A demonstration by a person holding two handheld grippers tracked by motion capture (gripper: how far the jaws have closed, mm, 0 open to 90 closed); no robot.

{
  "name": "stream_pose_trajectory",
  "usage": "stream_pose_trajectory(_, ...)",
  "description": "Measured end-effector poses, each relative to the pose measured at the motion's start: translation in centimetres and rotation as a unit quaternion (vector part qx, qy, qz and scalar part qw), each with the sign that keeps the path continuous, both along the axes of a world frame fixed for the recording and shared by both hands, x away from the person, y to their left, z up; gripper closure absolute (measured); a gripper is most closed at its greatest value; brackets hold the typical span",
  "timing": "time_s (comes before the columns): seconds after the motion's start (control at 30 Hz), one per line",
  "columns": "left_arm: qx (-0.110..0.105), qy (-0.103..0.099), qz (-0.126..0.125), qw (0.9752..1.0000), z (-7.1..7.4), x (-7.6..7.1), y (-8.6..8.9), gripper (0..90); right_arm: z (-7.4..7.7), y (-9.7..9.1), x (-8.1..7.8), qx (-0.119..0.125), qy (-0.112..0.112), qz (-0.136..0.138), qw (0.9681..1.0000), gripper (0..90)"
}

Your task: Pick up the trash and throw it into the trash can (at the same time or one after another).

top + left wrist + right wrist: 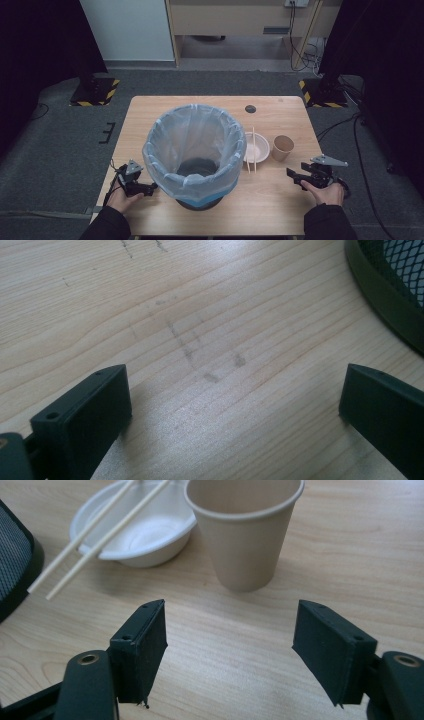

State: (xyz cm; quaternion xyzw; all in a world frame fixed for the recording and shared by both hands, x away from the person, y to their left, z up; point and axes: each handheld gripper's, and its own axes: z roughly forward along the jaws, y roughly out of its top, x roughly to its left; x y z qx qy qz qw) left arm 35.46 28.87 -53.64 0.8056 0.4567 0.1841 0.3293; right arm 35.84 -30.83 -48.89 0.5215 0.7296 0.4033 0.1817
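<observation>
Standing upright near the table's right edge, the paper cup sits just beside the white bowl with chopsticks laid across it. The right gripper, jaws spread and empty, points at the cup (approach level, straddling its middle, avoiding the bowl). The left gripper, equally spread, rests low by the lined bin.

A: What can't be made out?
B: In the right gripper view, the white bowl and chopsticks run off the top edge at twelve o'clock.
A: And the bin?
B: In the left gripper view, the mesh bin is cut off at two o'clock; from above, its liner hides most of it.
</observation>
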Motion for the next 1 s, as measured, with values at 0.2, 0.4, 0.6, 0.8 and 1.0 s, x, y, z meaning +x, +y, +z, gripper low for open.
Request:
stream_pose_trajectory(0.2, 0.001, 0.001, -0.001, 1.0, 0.0, 0.0, 0.0, 0.0, 1.4, 0.6, 0.0, -0.002, -0.003, 0.011, 0.9999, 31.8)
stream_pose_trajectory(0.4, 0.0, 0.0, -0.001, 1.0, 0.0, -0.1, -0.1, 0.0, 2.7, 1.4, 0.3, 0.01, -0.033, 0.014, 0.9993, 32.5)
stream_pose_trajectory(0.6, 0.0, -0.001, 0.0, 1.0, 0.0, -0.1, -0.1, 0.0, 3.9, 1.1, 0.8, 0.029, -0.056, -0.011, 0.9979, 30.2)
stream_pose_trajectory(0.8, 0.0, -0.001, 0.002, 1.0, 0.0, -0.1, -0.1, 0.0, 5.6, 0.6, 2.5, 0.056, -0.097, -0.051, 0.9924, 31.8)
stream_pose_trajectory(1.0, 0.0, -0.001, 0.002, 1.0, 0.0, -0.1, -0.1, 0.0, 6.0, 0.3, 3.7, 0.058, -0.115, -0.072, 0.989, 33.2)
